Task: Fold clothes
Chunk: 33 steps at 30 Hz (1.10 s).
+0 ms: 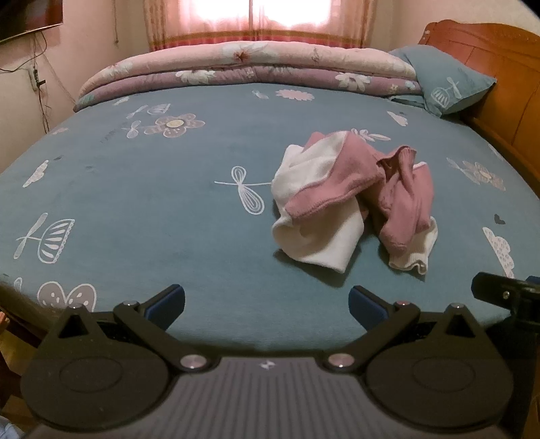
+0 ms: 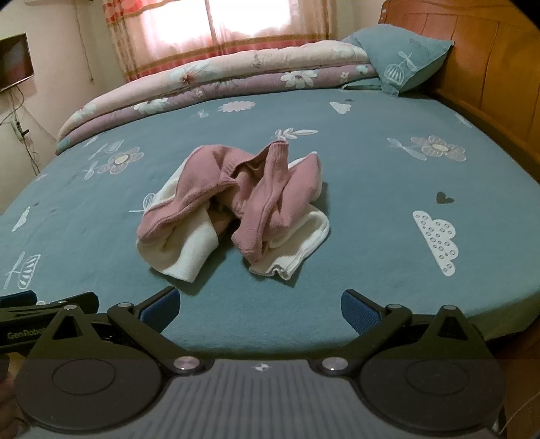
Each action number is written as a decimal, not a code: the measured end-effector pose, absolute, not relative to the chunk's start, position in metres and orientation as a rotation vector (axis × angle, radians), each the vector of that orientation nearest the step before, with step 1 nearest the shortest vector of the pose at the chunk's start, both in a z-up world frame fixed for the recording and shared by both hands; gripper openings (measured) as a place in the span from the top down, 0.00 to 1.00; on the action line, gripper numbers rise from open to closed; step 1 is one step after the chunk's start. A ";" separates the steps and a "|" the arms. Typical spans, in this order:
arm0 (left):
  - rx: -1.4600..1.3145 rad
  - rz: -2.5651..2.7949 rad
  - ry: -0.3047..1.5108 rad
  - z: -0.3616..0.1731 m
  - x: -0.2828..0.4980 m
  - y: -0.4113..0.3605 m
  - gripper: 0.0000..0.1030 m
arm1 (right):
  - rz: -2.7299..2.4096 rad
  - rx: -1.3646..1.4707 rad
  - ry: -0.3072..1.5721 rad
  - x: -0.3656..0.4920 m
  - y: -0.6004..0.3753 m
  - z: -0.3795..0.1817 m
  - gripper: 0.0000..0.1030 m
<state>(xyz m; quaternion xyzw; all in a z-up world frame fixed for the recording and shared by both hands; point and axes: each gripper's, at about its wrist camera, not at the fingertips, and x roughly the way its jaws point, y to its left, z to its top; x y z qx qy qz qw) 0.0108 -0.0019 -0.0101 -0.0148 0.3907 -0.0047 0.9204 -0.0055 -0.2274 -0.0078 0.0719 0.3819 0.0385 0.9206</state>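
Observation:
A crumpled pink and white garment (image 1: 354,199) (image 2: 233,206) lies bunched on the blue patterned bed sheet (image 1: 152,209) (image 2: 371,219). White cuffs stick out toward me at its near side. My left gripper (image 1: 266,305) is open near the bed's front edge, short of the garment and to its left, with nothing between its blue pads. My right gripper (image 2: 258,309) is open too, in front of the garment and apart from it. Part of the right gripper (image 1: 506,293) shows at the right edge of the left wrist view, and the left gripper (image 2: 44,310) shows at the left edge of the right wrist view.
A folded floral quilt (image 1: 249,67) (image 2: 209,84) lies along the far side of the bed. A blue pillow (image 1: 449,77) (image 2: 401,57) leans on the wooden headboard (image 1: 499,87) (image 2: 479,60) at the right. A curtained window (image 1: 256,20) is behind, with a wall-mounted screen (image 2: 13,62) at the left.

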 end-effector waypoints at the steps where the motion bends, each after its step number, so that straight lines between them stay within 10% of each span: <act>1: -0.031 -0.013 0.806 -0.011 0.012 -0.002 0.00 | 0.082 0.152 0.789 -0.004 -0.228 -0.009 0.00; 33: -0.056 -0.307 0.800 -0.059 0.112 -0.006 0.00 | 0.145 0.128 0.800 0.095 -0.252 -0.060 0.00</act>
